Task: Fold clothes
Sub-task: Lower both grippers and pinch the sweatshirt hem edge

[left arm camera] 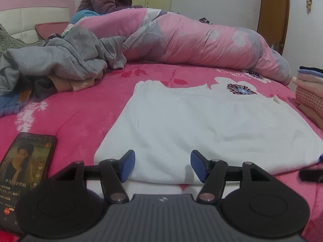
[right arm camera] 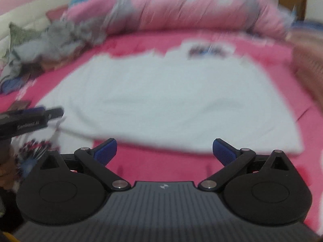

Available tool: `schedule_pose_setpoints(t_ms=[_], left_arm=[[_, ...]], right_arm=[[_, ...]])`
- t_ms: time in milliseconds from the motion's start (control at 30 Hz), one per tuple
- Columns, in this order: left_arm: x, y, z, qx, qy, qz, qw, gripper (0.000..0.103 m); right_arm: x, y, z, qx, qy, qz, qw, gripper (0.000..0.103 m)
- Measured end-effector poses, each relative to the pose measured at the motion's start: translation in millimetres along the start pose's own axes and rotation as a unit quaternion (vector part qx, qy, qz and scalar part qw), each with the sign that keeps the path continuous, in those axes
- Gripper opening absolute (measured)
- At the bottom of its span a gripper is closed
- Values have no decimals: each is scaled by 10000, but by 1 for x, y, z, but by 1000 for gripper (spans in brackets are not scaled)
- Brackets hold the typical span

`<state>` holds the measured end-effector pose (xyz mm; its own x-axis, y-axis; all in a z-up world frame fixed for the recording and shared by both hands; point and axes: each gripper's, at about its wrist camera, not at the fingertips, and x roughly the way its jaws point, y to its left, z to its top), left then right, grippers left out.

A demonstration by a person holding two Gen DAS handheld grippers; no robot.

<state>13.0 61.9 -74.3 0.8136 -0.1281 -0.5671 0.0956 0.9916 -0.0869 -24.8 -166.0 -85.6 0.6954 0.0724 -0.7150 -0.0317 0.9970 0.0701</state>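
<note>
- Garment, white, is lying flat on bed, centre frame.
- Left gripper is straddling its near hem, jaws spread.
- Right gripper is hovering short of the hem, spread, empty.
- Next move, judged: both pinching the hem to fold.

Pinks, white and grey across my bed

My white garment lay on a hot-pink floral bedspread; the quilt was pink with grey-white flowers, the heaped sweatshirt grey.

White garment flat, partly folded, on pink floral bedspread
</note>
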Motion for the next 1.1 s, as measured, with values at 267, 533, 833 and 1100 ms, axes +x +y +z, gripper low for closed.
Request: schedule_pose_setpoints(t_ms=[267,533,833,1100], left_arm=[[1,-2,-2,25,35,41,10000,65],[1,0,-2,-44,17,100,9999,69],[-5,5,-4,-121,-41,154,9998,78],[-28,22,-12,-369,-171,193,9990,80]], right_arm=[[24,23,-9,-175,706,-280,9970,102],[25,16,-9,-35,683,-194,9975,102],[17,7,-17,94,211,61,9997,102],[-9,22,-5,-460,-755,804,9928,102]])
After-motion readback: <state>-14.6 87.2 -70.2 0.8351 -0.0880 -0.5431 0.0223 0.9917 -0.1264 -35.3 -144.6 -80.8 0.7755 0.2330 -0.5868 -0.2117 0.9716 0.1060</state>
